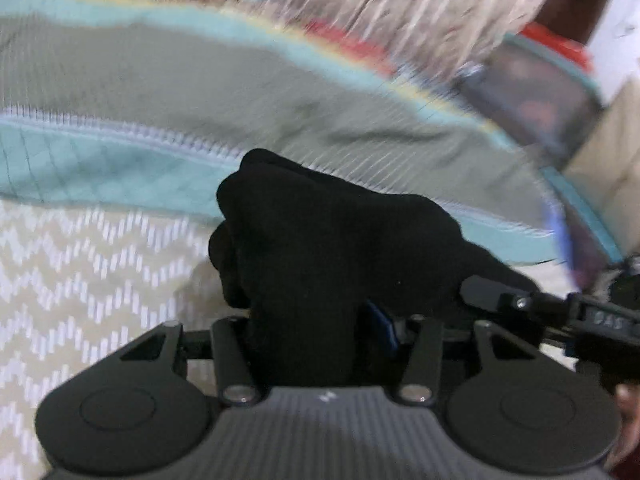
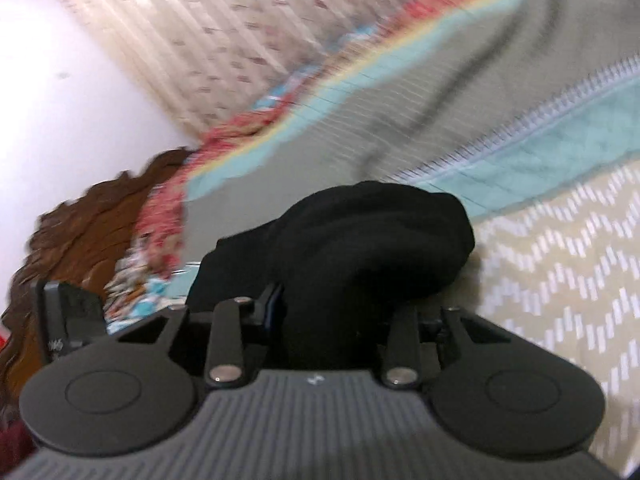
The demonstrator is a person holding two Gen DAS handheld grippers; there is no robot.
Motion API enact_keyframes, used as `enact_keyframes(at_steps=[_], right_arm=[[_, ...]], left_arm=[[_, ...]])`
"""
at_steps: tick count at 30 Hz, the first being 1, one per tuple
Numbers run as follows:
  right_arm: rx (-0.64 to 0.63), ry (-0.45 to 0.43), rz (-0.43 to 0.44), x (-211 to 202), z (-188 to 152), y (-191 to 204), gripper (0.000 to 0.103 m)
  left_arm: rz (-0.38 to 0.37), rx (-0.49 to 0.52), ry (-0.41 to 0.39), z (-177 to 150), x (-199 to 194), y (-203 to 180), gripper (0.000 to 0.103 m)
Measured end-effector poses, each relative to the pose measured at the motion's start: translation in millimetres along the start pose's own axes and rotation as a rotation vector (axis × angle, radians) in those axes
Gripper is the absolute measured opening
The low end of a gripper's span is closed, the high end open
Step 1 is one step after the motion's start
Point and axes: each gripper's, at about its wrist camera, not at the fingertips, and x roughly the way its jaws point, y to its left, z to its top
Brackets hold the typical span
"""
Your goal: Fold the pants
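The black pants (image 1: 320, 240) are bunched up in front of my left gripper (image 1: 316, 320), which is shut on the cloth; its fingers are hidden under the fabric. In the right wrist view the same black pants (image 2: 376, 240) bulge out of my right gripper (image 2: 332, 320), which is also shut on them. Both grippers hold the pants above a bed. The other gripper (image 1: 592, 312) shows at the right edge of the left wrist view, close by. Both views are motion-blurred.
A bedspread with a cream zigzag part (image 1: 80, 280), a teal band (image 1: 100, 168) and a grey-green field (image 2: 440, 112) lies below. A pale curtain (image 2: 200, 40), a white wall (image 2: 60, 80) and a brown carved headboard (image 2: 88, 232) stand behind.
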Motion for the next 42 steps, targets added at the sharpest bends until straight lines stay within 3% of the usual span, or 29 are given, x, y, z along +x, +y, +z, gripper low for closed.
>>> enact_keyframes(at_steps=[5, 7, 9, 12, 15, 19, 23, 28, 39, 42], right_arm=[[0.151, -0.004, -0.035, 16, -8, -26, 0.041], [0.176, 0.019, -0.122, 20, -6, -21, 0.064], [0.152, 0.016, -0.162, 9, -6, -4, 0.064], [0.068, -0.043, -0.237, -40, -17, 26, 0.064], [0.024, -0.055, -0.269, -82, -50, 53, 0.065], [0.005, -0.011, -0.302, -130, -120, 85, 0.069], [0.021, 0.055, -0.358, -142, -179, 109, 0.072], [0.005, 0.157, -0.420, -160, -232, 129, 0.073], [0.039, 0.177, -0.477, -169, -244, 141, 0.086], [0.038, 0.177, -0.493, -170, -252, 144, 0.088]], left_arm=[[0.071, -0.023, -0.019, -9, 14, 3, 0.058], [0.123, -0.020, -0.012, -8, 8, -5, 0.059], [0.167, -0.021, -0.020, -9, -13, -14, 0.056], [0.222, -0.008, -0.052, -19, -51, -30, 0.056], [0.250, 0.030, -0.065, -48, -91, -49, 0.058], [0.322, 0.100, -0.040, -110, -134, -79, 0.065], [0.345, 0.109, 0.021, -166, -166, -99, 0.068], [0.352, 0.069, 0.062, -211, -194, -107, 0.069], [0.415, 0.053, 0.069, -249, -225, -115, 0.085], [0.432, 0.055, 0.073, -252, -224, -114, 0.094]])
